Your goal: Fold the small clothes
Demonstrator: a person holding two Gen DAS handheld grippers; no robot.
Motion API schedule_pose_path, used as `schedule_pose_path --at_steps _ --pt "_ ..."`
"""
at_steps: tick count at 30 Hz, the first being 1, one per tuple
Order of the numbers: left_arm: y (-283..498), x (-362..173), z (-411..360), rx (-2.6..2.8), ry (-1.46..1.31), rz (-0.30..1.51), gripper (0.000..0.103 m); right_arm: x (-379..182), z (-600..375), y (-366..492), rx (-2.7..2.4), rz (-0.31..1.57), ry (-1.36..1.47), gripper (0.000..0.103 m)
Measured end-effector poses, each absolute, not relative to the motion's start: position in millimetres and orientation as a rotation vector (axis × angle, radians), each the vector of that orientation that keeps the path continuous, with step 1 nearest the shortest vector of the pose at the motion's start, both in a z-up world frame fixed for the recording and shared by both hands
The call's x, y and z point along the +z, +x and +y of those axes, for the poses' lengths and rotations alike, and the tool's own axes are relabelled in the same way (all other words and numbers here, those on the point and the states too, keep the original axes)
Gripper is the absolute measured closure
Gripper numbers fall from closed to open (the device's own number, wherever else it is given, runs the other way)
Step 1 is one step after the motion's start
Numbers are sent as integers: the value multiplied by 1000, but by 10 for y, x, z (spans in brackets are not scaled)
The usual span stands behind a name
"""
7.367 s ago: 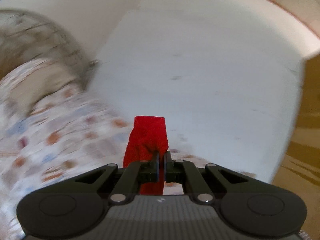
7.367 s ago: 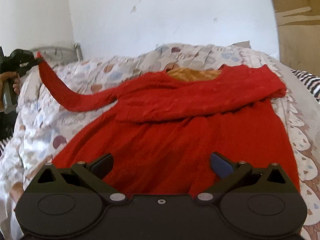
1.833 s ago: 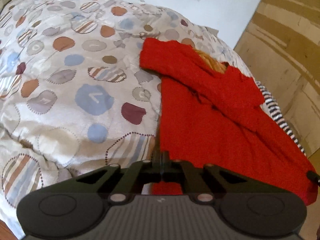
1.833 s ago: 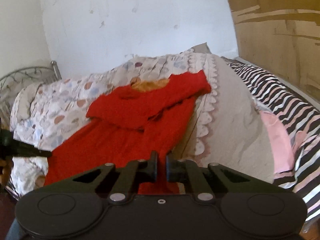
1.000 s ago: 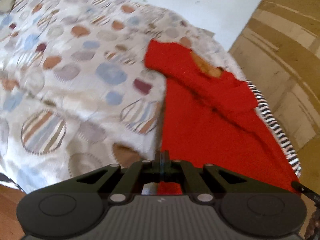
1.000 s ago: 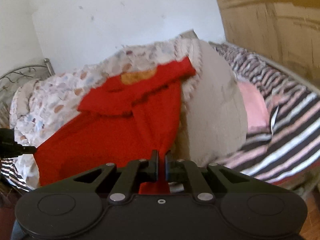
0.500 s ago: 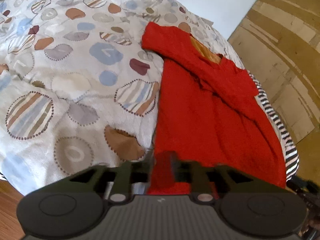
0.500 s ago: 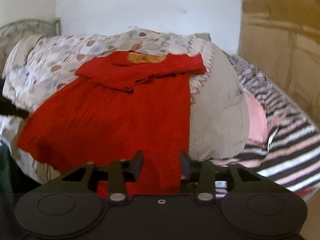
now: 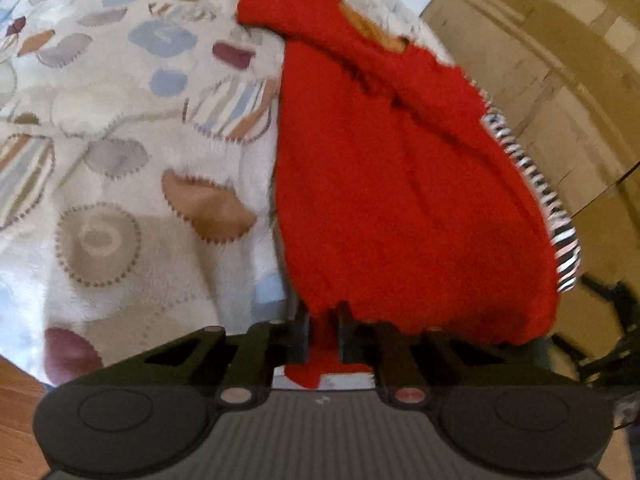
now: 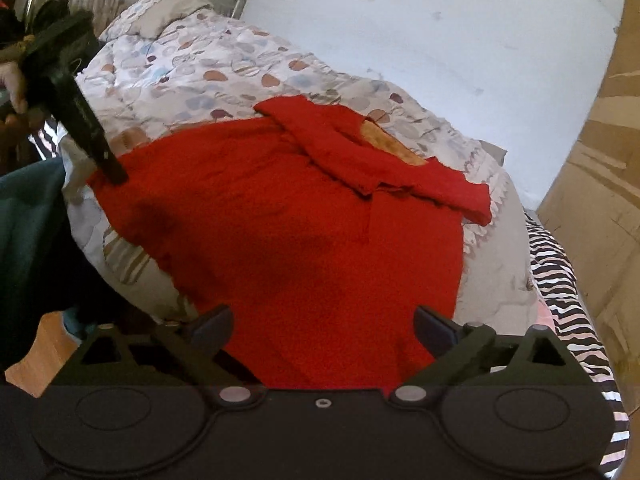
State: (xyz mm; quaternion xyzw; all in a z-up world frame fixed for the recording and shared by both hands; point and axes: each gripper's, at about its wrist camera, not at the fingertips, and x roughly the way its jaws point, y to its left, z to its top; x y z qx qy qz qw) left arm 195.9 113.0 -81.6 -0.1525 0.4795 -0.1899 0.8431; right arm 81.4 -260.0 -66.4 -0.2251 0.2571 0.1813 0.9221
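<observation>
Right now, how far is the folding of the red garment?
Done: the red garment lies spread flat on the patterned quilt, both sleeves folded across its chest. In hand: the left tool is closing on the hem corner, cloth between its jaws; the right tool is opening, pads clear of the cloth. Left: folding the body.

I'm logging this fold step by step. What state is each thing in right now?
red garment: spread flat on the bed, sleeves folded across the chest.
left gripper: closing, hem corner between its fingers.
right gripper: opening, jaws wide, gripping nothing.
patterned quilt: rumpled under the garment.
</observation>
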Motion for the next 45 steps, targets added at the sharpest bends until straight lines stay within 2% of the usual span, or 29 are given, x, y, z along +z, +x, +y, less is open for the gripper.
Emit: schedule_pose_path --at_steps 4,9,17,22,28,30,33,34,35,37,41,43,44,45 --pt "1891 -461 1216 -371 -420 999 94 -746 -2546 815 387 551 -496 3" --pt "1981 -68 1288 -443 -669 973 94 -942 -2306 763 380 527 -609 3" --pt "2108 444 1067 -502 -689 903 95 -1100 -1837 724 387 372 -726 1" --pt "2161 527 1015 -508 -707 899 95 -1175 -1518 768 325 232 -793 1" --pt "2105 480 1146 -487 -735 909 95 -1277 -1158 854 350 179 -821 3" --pt "2072 428 1214 -469 -745 917 95 -1359 -1071 865 306 151 -862 9" --pt "2030 331 1326 -443 -770 931 95 -1441 -1032 902 247 123 -914 24" --pt "2017 298 1369 -434 -778 935 95 -1457 -1025 910 230 113 -928 37" --pt "2003 267 1406 -427 -782 937 95 -1447 -1067 897 222 108 -935 63" --pt "1979 205 1466 -415 -758 935 95 -1403 -1119 902 233 125 -930 93" --pt "1902 22 1537 -352 -673 941 94 -1144 -1251 958 350 235 -819 96" --pt "1873 -79 1559 -315 -618 949 90 -999 -1304 1042 426 310 -756 96" --pt "1864 -116 1560 -298 -585 950 80 -923 -1338 1110 476 364 -721 96" --pt "1848 -148 1553 -278 -544 947 64 -870 -1360 1165 514 408 -700 96"
